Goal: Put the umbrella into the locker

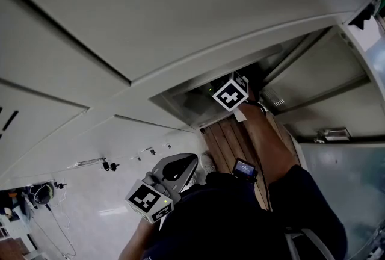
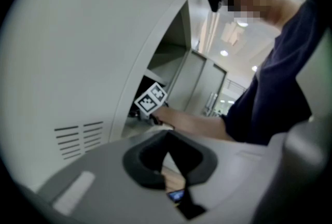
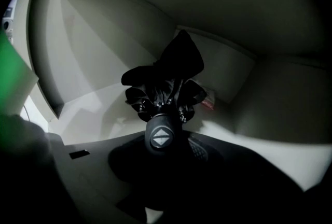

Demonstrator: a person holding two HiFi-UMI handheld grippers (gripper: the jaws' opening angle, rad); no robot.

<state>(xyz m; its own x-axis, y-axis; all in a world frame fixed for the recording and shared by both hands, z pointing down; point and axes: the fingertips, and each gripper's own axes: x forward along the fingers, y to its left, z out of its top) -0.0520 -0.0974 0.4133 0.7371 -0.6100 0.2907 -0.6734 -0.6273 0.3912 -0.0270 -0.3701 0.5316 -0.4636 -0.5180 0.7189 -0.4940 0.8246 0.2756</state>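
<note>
You have no words, brand names or numbers to read here. Inside the locker (image 1: 163, 98), the round end of the umbrella handle (image 3: 154, 125) carries one sign: a pale diamond emblem (image 3: 160, 138) set in a circle. Deeper in the locker, a red and white tag (image 3: 210, 101) has print too small to read. A marker cube (image 1: 230, 95) at the locker's mouth and a second marker cube (image 1: 149, 200) well below it bear black-and-white square patterns, not letters.

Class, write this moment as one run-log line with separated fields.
stage: umbrella inside locker | right tongs: open, handle between them | left tongs: shut, empty, outside locker
</note>
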